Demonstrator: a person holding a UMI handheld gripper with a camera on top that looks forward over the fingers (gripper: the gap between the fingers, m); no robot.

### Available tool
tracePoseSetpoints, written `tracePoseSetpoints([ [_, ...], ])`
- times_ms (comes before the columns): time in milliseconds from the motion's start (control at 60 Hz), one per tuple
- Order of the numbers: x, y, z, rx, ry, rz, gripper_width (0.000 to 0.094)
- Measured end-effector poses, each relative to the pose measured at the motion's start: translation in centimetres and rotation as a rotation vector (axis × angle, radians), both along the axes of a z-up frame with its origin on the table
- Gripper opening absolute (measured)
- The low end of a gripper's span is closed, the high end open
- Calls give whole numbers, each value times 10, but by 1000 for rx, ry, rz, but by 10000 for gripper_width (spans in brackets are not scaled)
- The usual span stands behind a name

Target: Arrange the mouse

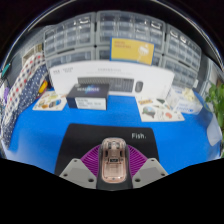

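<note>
Nearest the lens, the claw point(113, 172) has its two fingers drawn in on a small mouse point(113, 160), whose pale, pinkish body sits between the purple pads point(96, 160) with no gap visible on either side; it reads as clenched on the mouse. Whether the mouse is lifted or resting cannot be told, since the fingers hide what is under it.

Just beyond the fingertips lies a dark mouse mat point(112, 133) on the blue surface point(45, 135), near its front edge, with a white word printed toward the mat's right corner. Further back, about the middle of the surface, stands a black and white box point(88, 95). Flat packets or cards point(50, 101) lie toward the left edge and more of them point(160, 108) toward the right edge. Behind the far edge rise racks of small drawers point(110, 38) carrying a yellow sign point(131, 50).

As a judgement, the pick-up part looks done: the mouse is in hand and held over the near end of the mat. What seems left is to set it down squarely on the mat, let the fingers go, and draw back without nudging it.
</note>
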State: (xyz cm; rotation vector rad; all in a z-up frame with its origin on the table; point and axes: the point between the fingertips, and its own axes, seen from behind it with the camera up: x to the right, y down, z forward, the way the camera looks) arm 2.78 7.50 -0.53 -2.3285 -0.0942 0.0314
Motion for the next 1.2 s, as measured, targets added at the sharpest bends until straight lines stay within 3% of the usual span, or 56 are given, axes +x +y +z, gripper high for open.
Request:
tracePoseSetpoints([
  [217, 1, 1, -7, 31, 15, -4, 355],
  [350, 4, 1, -6, 23, 24, -26, 473],
  [367, 5, 0, -6, 18, 25, -33, 514],
  [383, 7, 0, -6, 12, 23, -42, 621],
  [450, 13, -2, 2, 9, 11, -67, 811],
  [867, -3, -79, 201, 250, 65, -85, 832],
  [1200, 4, -190, 248, 289, 77, -47, 833],
])
